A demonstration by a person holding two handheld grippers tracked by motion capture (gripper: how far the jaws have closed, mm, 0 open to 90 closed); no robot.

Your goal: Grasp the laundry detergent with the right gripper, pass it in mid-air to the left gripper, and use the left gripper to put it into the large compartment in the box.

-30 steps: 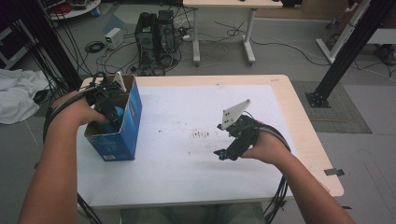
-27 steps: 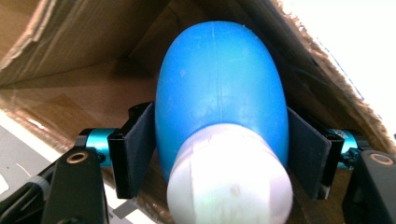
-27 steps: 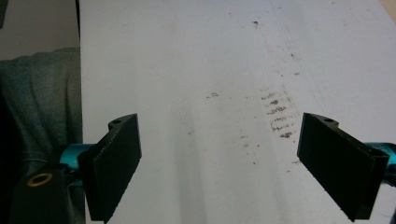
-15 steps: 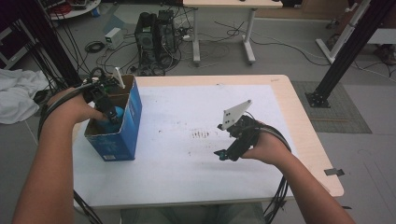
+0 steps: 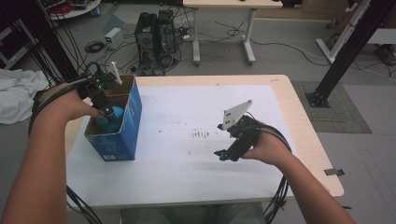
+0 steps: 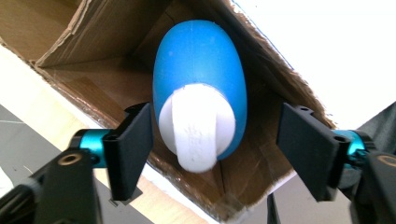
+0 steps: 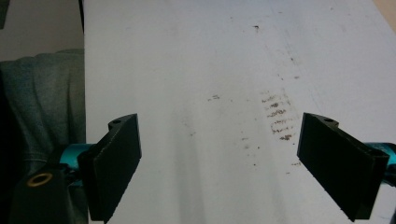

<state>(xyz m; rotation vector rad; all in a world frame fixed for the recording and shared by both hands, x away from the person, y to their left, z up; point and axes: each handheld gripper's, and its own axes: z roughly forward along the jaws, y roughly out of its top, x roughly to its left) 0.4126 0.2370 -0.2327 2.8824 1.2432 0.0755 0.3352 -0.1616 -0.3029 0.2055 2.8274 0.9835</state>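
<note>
White tabletop (image 5: pixel 187 163); left gripper (image 6: pixel 215 140) jaws just opening, clear of blue bottle (image 6: pixel 201 93) in box (image 5: pixel 133 121); right gripper (image 7: pixel 219 163) jaws wide, empty.

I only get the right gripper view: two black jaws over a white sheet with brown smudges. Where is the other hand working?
Observer: The left gripper hangs over an open blue cardboard box at the table's left edge.
Operator: Anything in it?
Observer: A blue egg-shaped plastic object with a white end lies inside.
Operator: Is it gripped?
Observer: No. The jaws have just been opening and stand on either side of it, with a clear gap on one side.
</note>
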